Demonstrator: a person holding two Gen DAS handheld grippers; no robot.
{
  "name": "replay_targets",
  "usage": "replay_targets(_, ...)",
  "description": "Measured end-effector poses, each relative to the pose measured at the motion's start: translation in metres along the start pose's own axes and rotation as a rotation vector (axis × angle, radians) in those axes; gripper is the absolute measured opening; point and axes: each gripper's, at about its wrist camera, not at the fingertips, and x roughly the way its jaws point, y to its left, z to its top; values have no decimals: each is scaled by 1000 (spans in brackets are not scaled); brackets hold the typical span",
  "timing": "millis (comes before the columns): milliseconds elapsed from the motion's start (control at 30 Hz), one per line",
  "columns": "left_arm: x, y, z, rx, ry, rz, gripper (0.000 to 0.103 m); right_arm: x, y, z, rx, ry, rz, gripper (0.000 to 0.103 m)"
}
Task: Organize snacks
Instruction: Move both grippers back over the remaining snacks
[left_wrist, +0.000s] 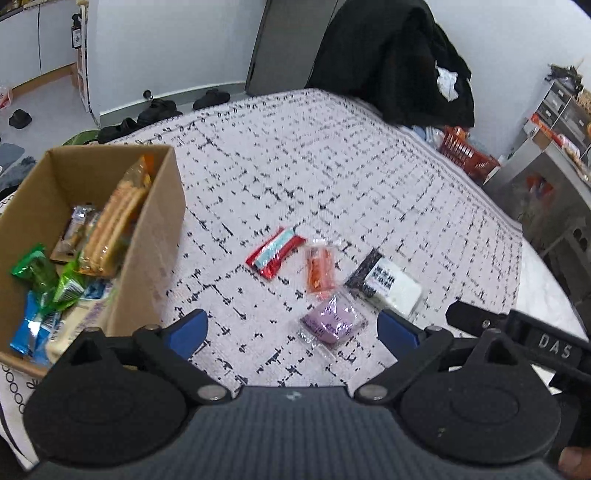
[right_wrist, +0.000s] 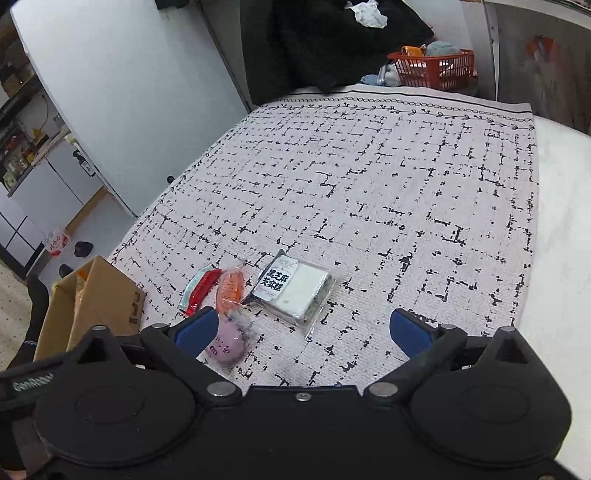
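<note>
Right wrist view: a white-and-black packet (right_wrist: 295, 291) carries bold Chinese characters, and "GenRob" shows on a strap at lower left. Left wrist view reads "DAS" on the right tongs (left_wrist: 524, 339). A cardboard box (left_wrist: 151, 236) on the patterned tabletop (left_wrist: 332, 166) holds cracker packs, green and blue wrappers and a pale bag. Four snacks lie loose just beside it: a red packet (left_wrist: 275, 253), an orange packet (left_wrist: 320, 272), a purple packet (left_wrist: 331, 322) and the white one. Both left tongs (left_wrist: 293, 330) and right tongs are spread apart, empty; the purple packet lies between the left pair's fingers.
</note>
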Motion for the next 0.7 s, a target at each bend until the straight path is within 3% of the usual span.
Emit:
replay_targets(400,45,-13,-8,57,72,-5,96,24,-13,5,39,49,10,99)
replay_targets(533,63,-17,-9,80,95,3,90,32,-17,7,46,59,6,99)
replay_targets(700,78,-19,-8,93,86,-17,89,43,-20,9,53,78,9,99)
